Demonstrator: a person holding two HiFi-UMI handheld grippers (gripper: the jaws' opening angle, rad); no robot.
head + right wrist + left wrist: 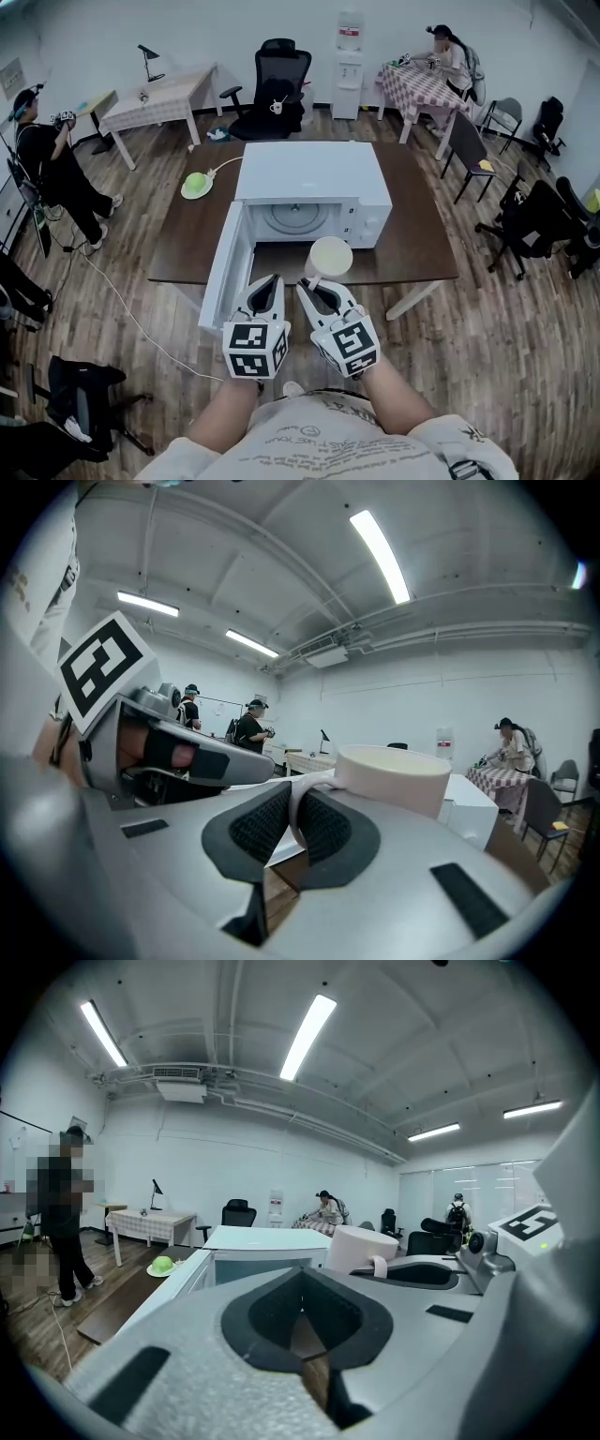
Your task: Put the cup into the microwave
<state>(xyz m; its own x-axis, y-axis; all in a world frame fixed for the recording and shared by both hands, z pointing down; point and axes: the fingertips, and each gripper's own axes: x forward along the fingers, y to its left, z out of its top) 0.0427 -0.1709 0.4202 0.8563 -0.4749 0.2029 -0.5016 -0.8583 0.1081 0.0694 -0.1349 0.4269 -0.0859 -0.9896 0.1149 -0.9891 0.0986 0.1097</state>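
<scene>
A white microwave (312, 173) stands on the brown table (422, 234). Its door (225, 267) is swung open to the left, showing the cavity and turntable (295, 217). A pale cup (330, 255) hangs in front of the opening, over the table's near edge. My right gripper (312, 284) is shut on the cup's handle (292, 808), with the cup (394, 775) just past its tips. My left gripper (265, 286) sits close beside it on the left, shut with nothing in it. In the left gripper view (302, 1312) the cup (361, 1246) shows to the right.
A green round object (196, 185) with a white cable lies on the table's far left. Office chairs (277, 80) and other tables (159, 98) stand behind. A person (47, 164) stands at the left and another sits at the far right table (422, 84).
</scene>
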